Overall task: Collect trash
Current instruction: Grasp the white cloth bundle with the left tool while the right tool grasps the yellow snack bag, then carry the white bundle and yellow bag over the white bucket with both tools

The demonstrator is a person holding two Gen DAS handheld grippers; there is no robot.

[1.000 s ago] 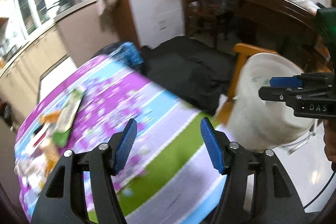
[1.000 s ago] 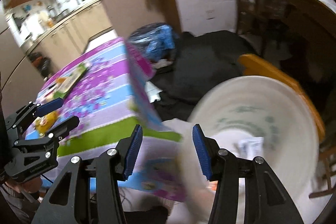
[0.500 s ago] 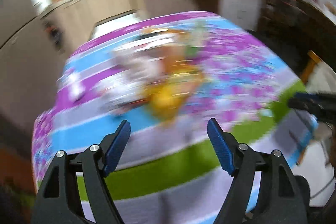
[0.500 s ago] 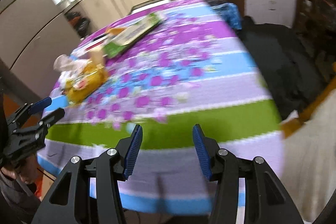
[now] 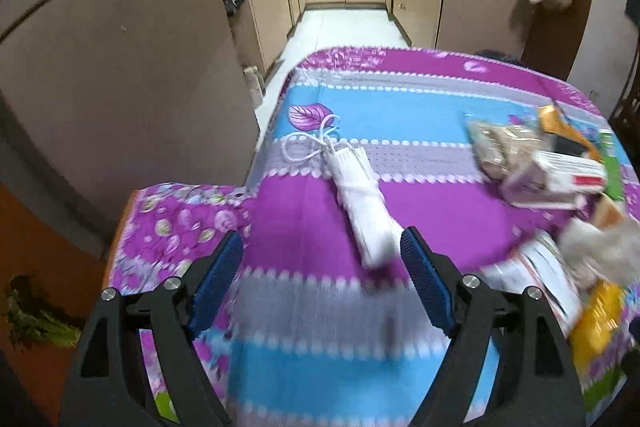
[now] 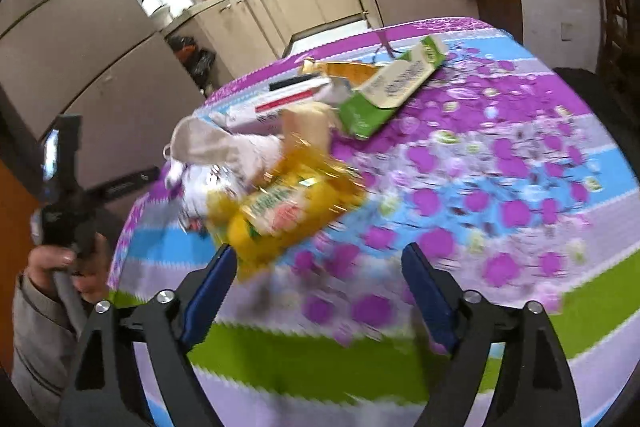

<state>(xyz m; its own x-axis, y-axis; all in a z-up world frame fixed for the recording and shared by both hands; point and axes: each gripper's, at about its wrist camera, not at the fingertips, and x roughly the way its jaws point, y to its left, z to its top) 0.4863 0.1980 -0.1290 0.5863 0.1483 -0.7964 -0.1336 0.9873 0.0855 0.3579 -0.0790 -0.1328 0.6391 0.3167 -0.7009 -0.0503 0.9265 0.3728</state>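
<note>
Bench (image 6: 500,187), round, under a cloth striped purple, blue, grey and green; trash heaped toward its left side in the right wrist view.
Green carton (image 6: 390,89), flattened, long axis running from near left to far right, its narrow end toward the far right edge.
Yellow snack bag (image 6: 280,211), crumpled, long axis from near left to far right, just beyond the right gripper's left pad.
White box (image 6: 276,103) with a red stripe, lying between carton and bag, long axis roughly left to right.
White folded bundle (image 5: 360,199) with a looped cord at its far end, long axis near to far, near end just beyond the left gripper.
Left gripper (image 5: 322,277): jaws wide apart, having just been opening, nothing between them.
Right gripper (image 6: 318,291): jaws wide apart, just opened further, holding nothing.
</note>
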